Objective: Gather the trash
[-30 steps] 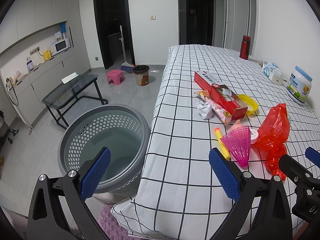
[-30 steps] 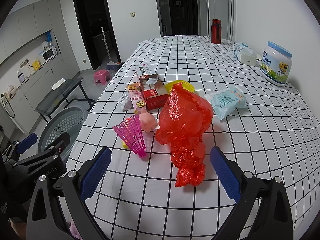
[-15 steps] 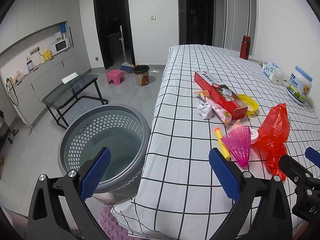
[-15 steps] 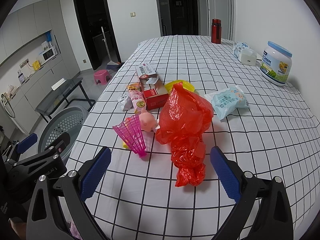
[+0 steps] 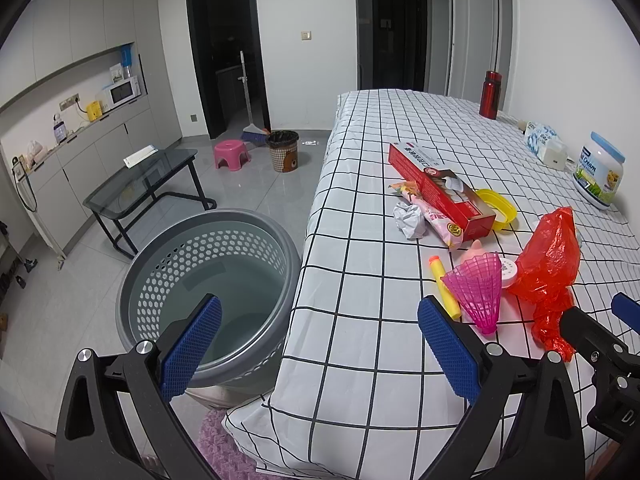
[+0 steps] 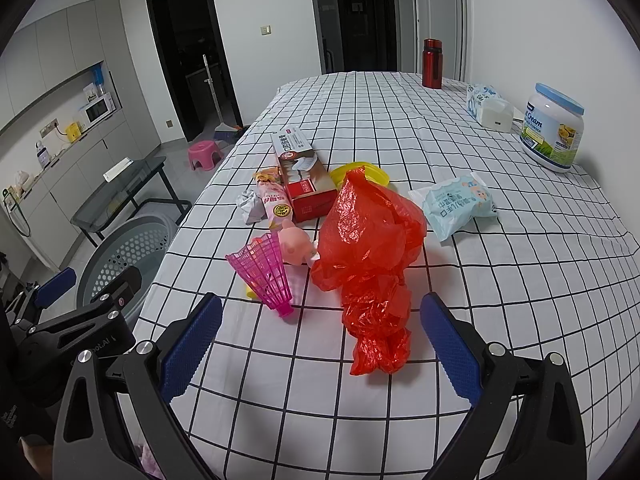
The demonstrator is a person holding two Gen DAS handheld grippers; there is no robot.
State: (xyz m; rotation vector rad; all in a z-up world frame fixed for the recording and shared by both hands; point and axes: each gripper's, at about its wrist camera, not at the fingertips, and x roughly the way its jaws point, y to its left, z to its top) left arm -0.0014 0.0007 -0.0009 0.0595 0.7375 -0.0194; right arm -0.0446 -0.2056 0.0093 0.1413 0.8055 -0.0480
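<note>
A red plastic bag (image 6: pixel 368 256) lies crumpled on the checked tablecloth (image 6: pixel 500 300), also in the left wrist view (image 5: pixel 548 268). Beside it lie a pink shuttlecock (image 6: pixel 266 274), a pink toy (image 6: pixel 296 245), a crumpled paper ball (image 6: pixel 249 208), a pink snack wrapper (image 6: pixel 276 205), a red box (image 6: pixel 302 178) and a wipes packet (image 6: pixel 458 204). My right gripper (image 6: pixel 318 346) is open and empty, just short of the bag. My left gripper (image 5: pixel 318 346) is open and empty at the table's edge, over a grey perforated basket (image 5: pixel 212 292) on the floor.
A yellow lid (image 5: pixel 498 208), yellow foam dart (image 5: pixel 442 286), powder tub (image 6: pixel 554 126), tissue pack (image 6: pixel 490 106) and red bottle (image 6: pixel 433 63) are on the table. A glass side table (image 5: pixel 140 180), pink stool (image 5: pixel 231 154) and small bin (image 5: pixel 283 150) stand on the floor.
</note>
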